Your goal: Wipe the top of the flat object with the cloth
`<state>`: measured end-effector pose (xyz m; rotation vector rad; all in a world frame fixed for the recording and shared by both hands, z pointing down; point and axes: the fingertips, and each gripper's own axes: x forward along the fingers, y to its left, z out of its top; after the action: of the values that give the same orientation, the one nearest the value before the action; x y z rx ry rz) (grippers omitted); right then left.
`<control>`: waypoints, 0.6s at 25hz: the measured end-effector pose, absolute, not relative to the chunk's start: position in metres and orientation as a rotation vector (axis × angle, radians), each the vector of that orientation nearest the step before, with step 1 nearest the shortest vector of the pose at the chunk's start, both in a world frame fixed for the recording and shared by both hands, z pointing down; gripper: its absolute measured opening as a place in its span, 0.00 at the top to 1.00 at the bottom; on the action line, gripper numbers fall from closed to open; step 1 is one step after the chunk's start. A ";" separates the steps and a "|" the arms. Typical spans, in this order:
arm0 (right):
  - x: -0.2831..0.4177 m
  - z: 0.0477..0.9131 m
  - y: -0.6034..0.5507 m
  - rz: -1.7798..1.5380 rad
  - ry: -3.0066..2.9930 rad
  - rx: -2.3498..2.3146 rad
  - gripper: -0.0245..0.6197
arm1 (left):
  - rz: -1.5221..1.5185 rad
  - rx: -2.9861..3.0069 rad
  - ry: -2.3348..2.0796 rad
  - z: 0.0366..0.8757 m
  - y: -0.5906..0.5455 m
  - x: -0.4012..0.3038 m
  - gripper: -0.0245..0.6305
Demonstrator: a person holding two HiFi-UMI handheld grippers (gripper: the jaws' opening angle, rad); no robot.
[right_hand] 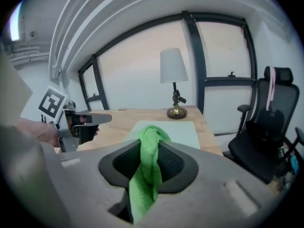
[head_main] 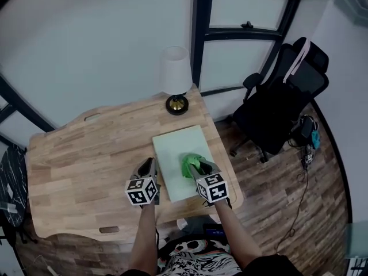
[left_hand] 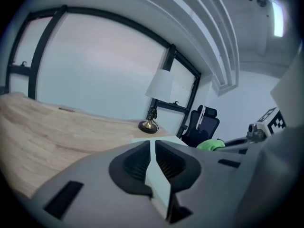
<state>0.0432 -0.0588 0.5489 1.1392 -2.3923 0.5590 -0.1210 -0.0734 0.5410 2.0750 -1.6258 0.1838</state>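
L gripper (head_main: 151,163) clamped on the left edge of the pale green flat board (head_main: 183,141). R gripper (head_main: 200,167), just right of it, pinches a green cloth (head_main: 187,164) resting on the board's near half. Ahead of both: bare board, then a lamp (head_main: 176,76) at the table (head_main: 86,154) far edge. Office chair (head_main: 282,105) well off to the right.

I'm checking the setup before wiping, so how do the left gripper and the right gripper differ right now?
The left gripper is shut on the thin left edge of the pale green board; the right gripper is shut on a bright green cloth. The left gripper sits beside the board, over the wooden table; the right gripper is over the board's top. Both are closed on something.
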 end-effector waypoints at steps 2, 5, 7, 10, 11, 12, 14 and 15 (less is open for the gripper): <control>0.049 0.533 -0.058 0.459 -2.398 1.201 0.82 | 0.193 2.115 -1.654 0.524 -0.063 -0.116 0.92; 0.055 0.505 -0.053 0.324 -2.426 1.272 0.82 | 0.187 2.148 -1.692 0.502 -0.049 -0.110 0.94; 0.061 0.489 -0.047 0.264 -2.445 1.312 0.82 | 0.179 2.153 -1.720 0.489 -0.040 -0.104 0.94; 0.061 0.464 -0.036 0.174 -2.496 1.296 0.82 | 0.205 2.139 -1.795 0.472 -0.029 -0.098 0.95; 0.060 0.456 -0.031 0.146 -2.513 1.274 0.82 | 0.212 2.140 -1.815 0.467 -0.025 -0.094 0.95; 0.060 0.450 -0.027 0.120 -2.527 1.255 0.82 | 0.195 2.145 -1.824 0.461 -0.022 -0.089 0.95; 0.063 0.439 -0.020 0.085 -2.552 1.235 0.82 | 0.115 2.150 -1.829 0.446 -0.016 -0.078 0.95; 0.066 0.433 -0.015 0.074 -2.567 1.230 0.82 | 0.086 2.148 -1.834 0.439 -0.012 -0.072 0.95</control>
<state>0.0659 -0.0155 0.4334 1.2303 -2.5673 0.0738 -0.0721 -0.0119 0.4389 2.1478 -1.8343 0.0855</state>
